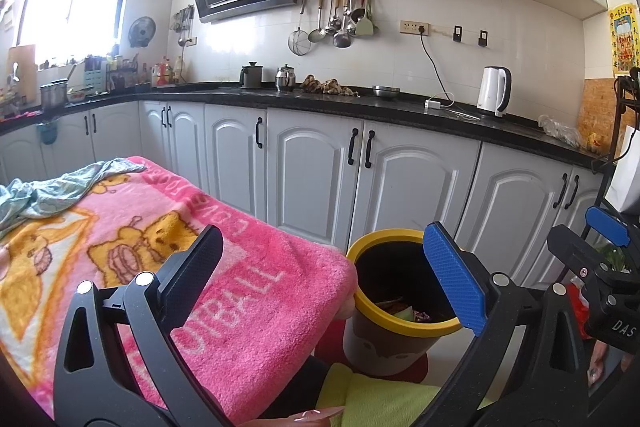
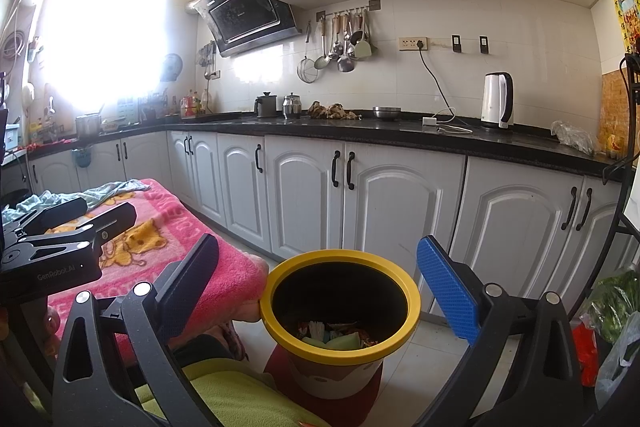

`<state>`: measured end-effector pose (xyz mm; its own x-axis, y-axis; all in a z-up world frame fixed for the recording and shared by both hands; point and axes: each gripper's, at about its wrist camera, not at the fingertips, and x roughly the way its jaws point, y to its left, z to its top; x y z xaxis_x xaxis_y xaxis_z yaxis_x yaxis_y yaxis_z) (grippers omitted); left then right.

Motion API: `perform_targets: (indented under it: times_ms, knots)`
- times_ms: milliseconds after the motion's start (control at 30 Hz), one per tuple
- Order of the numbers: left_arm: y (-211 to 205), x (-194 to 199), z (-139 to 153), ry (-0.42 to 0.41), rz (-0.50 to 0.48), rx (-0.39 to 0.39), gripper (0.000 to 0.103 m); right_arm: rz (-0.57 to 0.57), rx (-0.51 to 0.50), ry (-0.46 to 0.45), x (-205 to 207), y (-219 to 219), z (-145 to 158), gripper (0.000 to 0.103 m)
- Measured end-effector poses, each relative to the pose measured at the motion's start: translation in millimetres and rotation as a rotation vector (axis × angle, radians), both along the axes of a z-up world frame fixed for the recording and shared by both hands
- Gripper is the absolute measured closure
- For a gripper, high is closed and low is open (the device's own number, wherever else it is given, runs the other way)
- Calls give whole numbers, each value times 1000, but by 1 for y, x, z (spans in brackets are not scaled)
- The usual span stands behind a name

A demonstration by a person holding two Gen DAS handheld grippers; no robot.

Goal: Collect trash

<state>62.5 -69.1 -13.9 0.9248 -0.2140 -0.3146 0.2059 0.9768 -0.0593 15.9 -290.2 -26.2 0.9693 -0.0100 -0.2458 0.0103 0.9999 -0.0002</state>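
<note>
A round trash bin (image 2: 340, 311) with a thick yellow rim, a dark inner wall and a pale lower body bearing a red-and-dark printed figure is seen framed between the fingers of the right gripper (image 2: 320, 291), just beyond and below their tips. Mixed scraps (image 2: 336, 337) are seen at its bottom: green, white, orange and purplish pieces. The jaws of the right gripper are spread wide and nothing is held between them.

The jaws of the left gripper (image 1: 324, 279) are likewise spread wide with nothing between them. From the left wrist view, the bin (image 1: 400, 307) is seen partly behind the blue right-hand finger (image 1: 454, 277), while the dark left-hand finger (image 1: 192, 267) is set over a pink towel (image 1: 240, 307) printed with yellow cartoon bears and white lettering. The towel's corner is touching the bin's rim. A crumpled pale green cloth (image 1: 44, 193) is lying on the towel well beyond the left finger.
</note>
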Motion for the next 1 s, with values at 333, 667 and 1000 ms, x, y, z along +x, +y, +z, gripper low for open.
perform_targets:
  times_ms: [333,667,1000]
  knots:
    - [0,0,0,-1,1,1,11,0,-1,0,0,0,0,6]
    - [1,2,0,2,1,0,11,0,-1,0,0,1,0,6]
    - [3,4,-1,13,6,5,11,7,-6,4,1,2,1,6]
